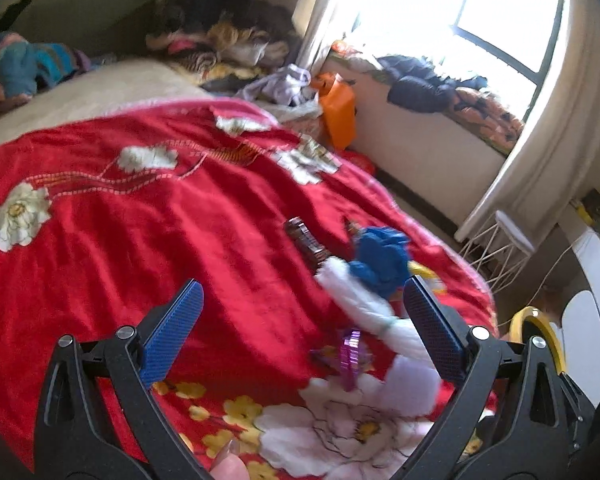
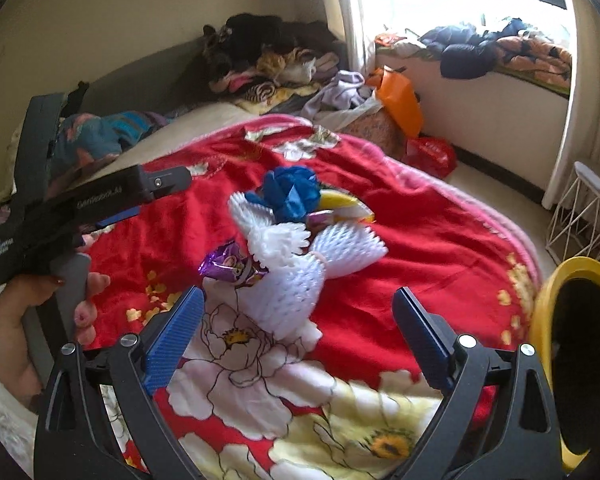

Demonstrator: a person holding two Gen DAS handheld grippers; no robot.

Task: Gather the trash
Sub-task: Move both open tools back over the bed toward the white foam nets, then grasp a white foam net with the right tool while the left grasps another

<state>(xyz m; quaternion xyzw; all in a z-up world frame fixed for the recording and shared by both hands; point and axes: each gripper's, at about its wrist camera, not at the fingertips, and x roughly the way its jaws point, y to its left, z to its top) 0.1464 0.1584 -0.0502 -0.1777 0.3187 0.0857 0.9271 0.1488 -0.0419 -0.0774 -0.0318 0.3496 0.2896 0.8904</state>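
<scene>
Overhead, both grippers' fingers (image 1: 180,332) wide apart, empty, above red floral blanket (image 1: 120,240).

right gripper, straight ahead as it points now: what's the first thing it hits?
Likely the white foam netting, which lies between the open fingers of the right gripper on the red blanket. The purple wrapper sits just left of that line. Depth is uncertain.

Both wrist views look forward and down, near red blanket (image 1: 148,216), facing window (image 1: 500,16). Shared: white foam netting (image 2: 300,264), blue wad (image 2: 292,192). Right view shows left gripper (image 2: 112,210).
</scene>
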